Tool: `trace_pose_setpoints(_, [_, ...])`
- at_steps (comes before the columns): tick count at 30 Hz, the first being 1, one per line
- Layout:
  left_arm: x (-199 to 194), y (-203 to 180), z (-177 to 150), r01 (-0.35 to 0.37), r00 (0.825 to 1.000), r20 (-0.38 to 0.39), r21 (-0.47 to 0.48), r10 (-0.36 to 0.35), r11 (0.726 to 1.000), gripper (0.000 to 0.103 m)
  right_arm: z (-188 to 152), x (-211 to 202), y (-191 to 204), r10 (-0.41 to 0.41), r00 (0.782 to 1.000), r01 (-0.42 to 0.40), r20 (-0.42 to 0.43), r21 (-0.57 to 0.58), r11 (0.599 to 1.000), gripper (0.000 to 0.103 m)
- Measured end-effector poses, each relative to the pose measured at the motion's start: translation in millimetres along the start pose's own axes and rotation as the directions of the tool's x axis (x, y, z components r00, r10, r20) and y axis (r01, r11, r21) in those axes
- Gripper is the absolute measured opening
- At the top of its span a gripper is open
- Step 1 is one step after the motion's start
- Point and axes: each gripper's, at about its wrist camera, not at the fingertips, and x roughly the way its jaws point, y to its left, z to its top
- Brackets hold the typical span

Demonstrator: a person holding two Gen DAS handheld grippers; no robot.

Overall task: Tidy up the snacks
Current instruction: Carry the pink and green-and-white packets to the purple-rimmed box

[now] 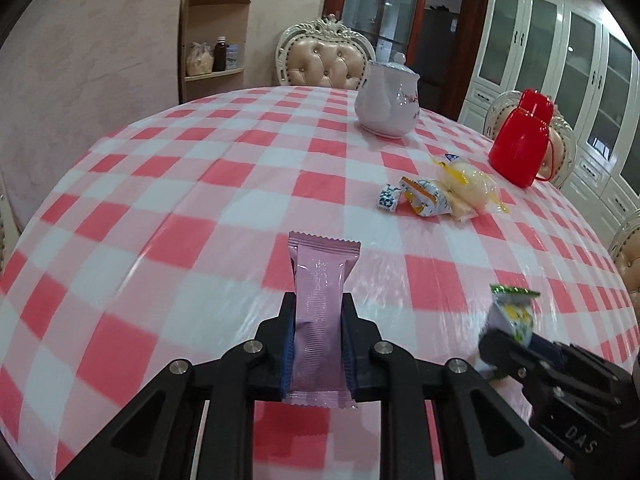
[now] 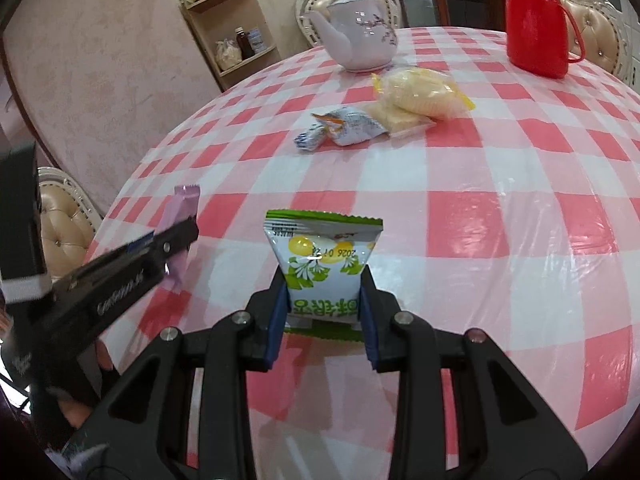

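Note:
My left gripper point(image 1: 319, 312) is shut on a pink snack packet point(image 1: 320, 312) and holds it above the checked tablecloth point(image 1: 200, 184). My right gripper point(image 2: 325, 284) is shut on a green and white snack packet point(image 2: 322, 264), also above the table. Each gripper shows in the other's view: the right one point(image 1: 508, 336) at lower right, the left one point(image 2: 180, 236) at left. A small pile of snacks lies farther out: a blue and white candy point(image 1: 387, 197), an orange and white packet point(image 1: 426, 197) and yellow packets point(image 1: 468, 184). The pile also shows in the right wrist view point(image 2: 384, 112).
A white teapot point(image 1: 386, 100) and a red thermos jug point(image 1: 522, 138) stand at the far side of the table, behind the pile. Padded chairs point(image 1: 324, 60) surround the table. A corner shelf point(image 1: 214, 36) and white cabinets point(image 1: 560, 60) line the walls.

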Motion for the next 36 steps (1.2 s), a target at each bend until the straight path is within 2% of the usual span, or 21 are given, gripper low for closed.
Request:
trace_pose_setpoints(14, [-58,39,-37,-0.037,0.998,0.051,-0.057,0.040,0.998,0.021,-39,-13,74,0.079,0.997,-0.082,-0.025,-0.123,0.989,0.036])
trace_pose_setpoints(20, [-93,58,-53,-0.027,0.996,0.087,-0.058,0.032,0.998,0.021,-60,-16,106,0.125,0.991,-0.132,-0.050,-0.162,0.978,0.036])
trace_pose_setpoints(24, [-118,92,-64,-0.030,0.995,0.088,-0.095,0.038,0.995,0.021,-71,-19,129,0.157,0.986,-0.167,-0.064,-0.205,0.964,0.036])
trace_pose_setpoints(30, [-159,163,-94,-0.088,0.992,0.076,-0.204,0.105,0.975,0.021,-86,-24,164,0.234,0.967,-0.253,-0.097,-0.277,0.927,0.036])
trace_pose_setpoints(36, [-199,216,-119,-0.187,0.975,0.066,-0.267,0.212,0.945,0.021,-106,-26,204,0.305,0.938,-0.344,-0.163,-0.341,0.875,0.036])
